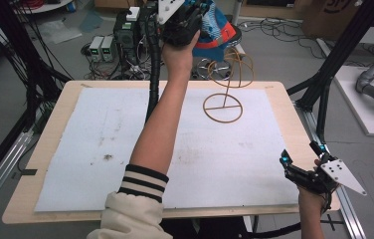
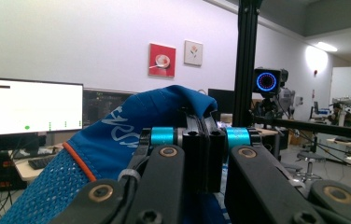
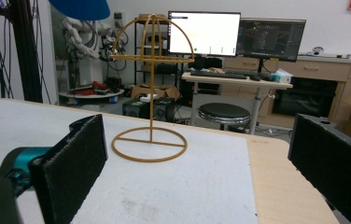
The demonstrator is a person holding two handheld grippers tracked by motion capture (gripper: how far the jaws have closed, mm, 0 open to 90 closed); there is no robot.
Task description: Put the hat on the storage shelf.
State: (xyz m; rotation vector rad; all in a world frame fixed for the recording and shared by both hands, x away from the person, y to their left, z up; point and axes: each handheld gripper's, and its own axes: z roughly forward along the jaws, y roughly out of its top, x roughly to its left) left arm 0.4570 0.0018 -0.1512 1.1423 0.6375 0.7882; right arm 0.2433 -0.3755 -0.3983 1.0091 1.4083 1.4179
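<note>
High view: we lift a blue cap (image 1: 214, 27) above the wire stand (image 1: 226, 82).
Our left gripper (image 1: 180, 25) clamps the cap; our right gripper (image 1: 302, 167) waits near right, jaws apart.

Cap (image 1: 215, 31) above wire stand (image 1: 224, 94); stand on table (image 1: 55, 114), far side.

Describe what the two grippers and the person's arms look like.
Both grippers are black linkage frames with teal cylinders near the jaws. The right gripper carries a pale grey three-cornered plate with small holes, and its jaws have flat black foam-like pads. The left gripper trails a black ribbed cable. The left arm wears a cream sleeve pushed up, with a black-and-white striped cuff.
</note>
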